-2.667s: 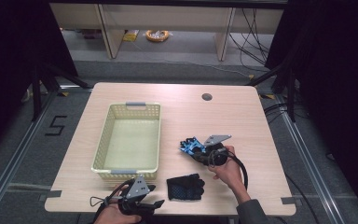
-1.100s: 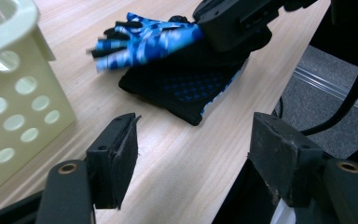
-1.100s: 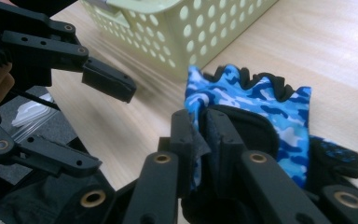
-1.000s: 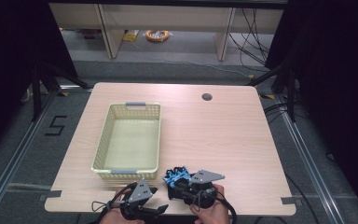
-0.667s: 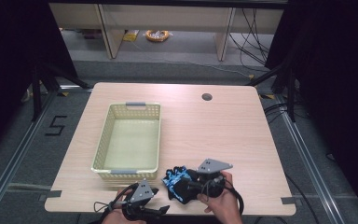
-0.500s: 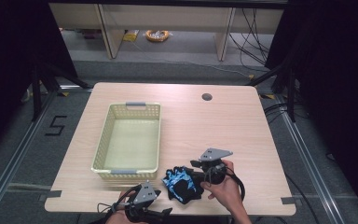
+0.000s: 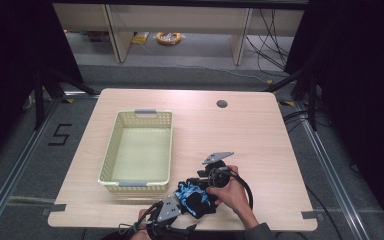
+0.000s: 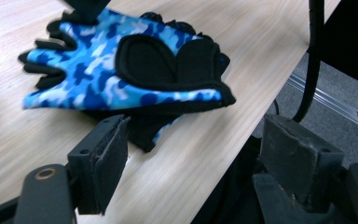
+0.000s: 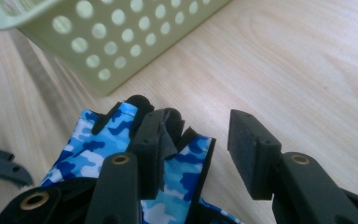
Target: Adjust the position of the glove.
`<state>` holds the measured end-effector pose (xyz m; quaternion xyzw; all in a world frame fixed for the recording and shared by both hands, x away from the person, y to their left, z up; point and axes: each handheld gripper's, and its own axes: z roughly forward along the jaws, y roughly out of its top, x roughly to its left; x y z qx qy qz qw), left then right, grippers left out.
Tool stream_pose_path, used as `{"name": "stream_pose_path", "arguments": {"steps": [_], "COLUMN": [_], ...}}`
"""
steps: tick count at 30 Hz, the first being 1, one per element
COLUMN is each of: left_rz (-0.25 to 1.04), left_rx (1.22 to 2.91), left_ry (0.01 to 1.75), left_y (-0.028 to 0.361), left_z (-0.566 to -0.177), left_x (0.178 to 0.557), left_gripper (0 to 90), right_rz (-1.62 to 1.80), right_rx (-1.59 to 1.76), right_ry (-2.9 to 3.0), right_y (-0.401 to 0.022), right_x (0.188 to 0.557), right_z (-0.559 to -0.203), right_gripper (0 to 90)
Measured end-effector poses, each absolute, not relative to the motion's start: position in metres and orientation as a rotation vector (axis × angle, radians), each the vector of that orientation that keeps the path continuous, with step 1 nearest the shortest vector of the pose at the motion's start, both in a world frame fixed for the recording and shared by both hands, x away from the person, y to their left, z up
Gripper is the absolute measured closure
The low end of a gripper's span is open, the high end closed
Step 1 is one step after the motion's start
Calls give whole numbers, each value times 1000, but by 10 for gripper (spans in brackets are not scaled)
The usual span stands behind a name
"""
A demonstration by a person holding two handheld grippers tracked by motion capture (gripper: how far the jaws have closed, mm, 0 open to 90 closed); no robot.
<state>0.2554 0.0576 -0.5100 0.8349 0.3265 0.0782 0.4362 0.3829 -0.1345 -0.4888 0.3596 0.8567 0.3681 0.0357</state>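
Wooden and pale, the table (image 7: 260, 145) is the largest thing, and the high view shows all of it, with a small dark round hole (image 7: 222, 104) near its far edge. On its left half stands a light green plastic basket (image 7: 138, 150) with grey handles; the right gripper view shows the round holes in its wall from very near.

Close to the near edge of the table, just beside the basket's near right corner, lies a blue camouflage glove (image 7: 194, 196) with black padding. The left gripper view shows that it rests on top of a second, dark glove (image 8: 145, 127), a detail that is hard to see from above.

From above, the right gripper (image 7: 203, 179) is at the far side of the gloves, in the person's hand (image 7: 232, 192). Its own view shows its jaws apart, having just been opening, with one jaw over the blue glove and bare table between the pads. The left gripper (image 7: 176, 200) is at the table's near edge. Its jaws have also just been opening and stand wide, holding nothing, with the gloves just ahead of them.
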Motion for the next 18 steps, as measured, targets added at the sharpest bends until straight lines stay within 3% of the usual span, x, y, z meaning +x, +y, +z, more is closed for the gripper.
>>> {"name": "stream_pose_path", "arguments": {"steps": [8,11,16,18], "left_rz": [237,265,243,239], "left_rx": [2070,2049,2020,2039], "left_ry": [864,864,887,863], "left_y": [47,45,47,49], "left_z": [-512,-512,-513,-511], "left_x": [263,265,266,265], "left_gripper": [252,281,359,436], "right_rz": [1136,1084,1111,1097], "right_rx": [1193,1206,1181,1194], "right_ry": [2637,2662,2636,2634], "right_y": [-132,-133,-133,-134], "right_x": [385,384,379,378], "right_z": [-501,-503,-500,-499], "right_gripper": [650,732,834,855]}}
